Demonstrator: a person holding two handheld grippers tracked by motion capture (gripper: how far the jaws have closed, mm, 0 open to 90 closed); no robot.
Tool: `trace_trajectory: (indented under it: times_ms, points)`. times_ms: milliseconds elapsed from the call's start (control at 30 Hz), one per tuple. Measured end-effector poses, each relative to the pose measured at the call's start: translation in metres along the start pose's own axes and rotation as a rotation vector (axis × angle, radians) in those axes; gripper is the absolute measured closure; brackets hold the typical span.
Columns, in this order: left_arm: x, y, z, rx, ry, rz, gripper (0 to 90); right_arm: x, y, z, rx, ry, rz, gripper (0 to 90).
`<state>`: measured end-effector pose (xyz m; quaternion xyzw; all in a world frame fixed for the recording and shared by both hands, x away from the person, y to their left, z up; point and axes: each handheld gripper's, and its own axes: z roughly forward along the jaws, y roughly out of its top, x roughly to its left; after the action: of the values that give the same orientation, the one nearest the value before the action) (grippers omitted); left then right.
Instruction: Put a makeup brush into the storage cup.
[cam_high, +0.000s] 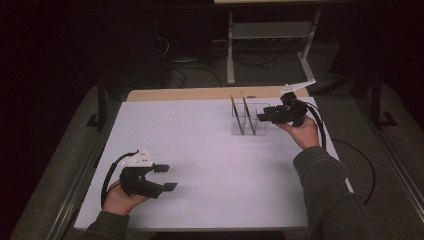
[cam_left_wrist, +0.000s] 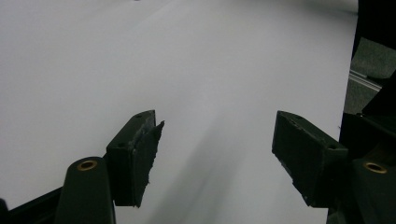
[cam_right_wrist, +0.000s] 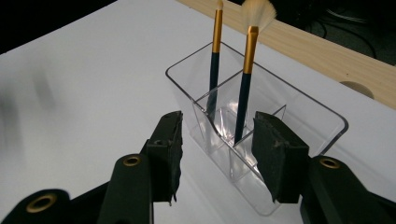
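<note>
Right gripper (cam_right_wrist: 217, 154) open, nothing clamped, just beside the clear organizer (cam_right_wrist: 299, 116) at the table's (cam_high: 200, 150) far right; two brushes (cam_right_wrist: 243, 88) upright inside. Left gripper (cam_left_wrist: 217, 154) open, empty.

Two hand-held black grippers, each with blocky jaws faced in rough dark padding and brass-ringed holes near the jaw roots. The left gripper (cam_high: 166, 177) and right gripper (cam_high: 262, 114) carry pale three-cornered top plates and trailing black cables. Dark olive sleeves (cam_high: 325, 185) cover both forearms.
</note>
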<state>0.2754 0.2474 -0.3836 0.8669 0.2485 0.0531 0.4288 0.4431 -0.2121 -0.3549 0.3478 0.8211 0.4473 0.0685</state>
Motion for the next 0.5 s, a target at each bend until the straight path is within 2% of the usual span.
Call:
trace_trajectory:
  times_ms: [500]
  points:
    - [0.005,0.000,-0.005,-0.012,0.053,-0.016,25.8,0.009,-0.015,-0.006,0.001,0.005,-0.001,46.1]
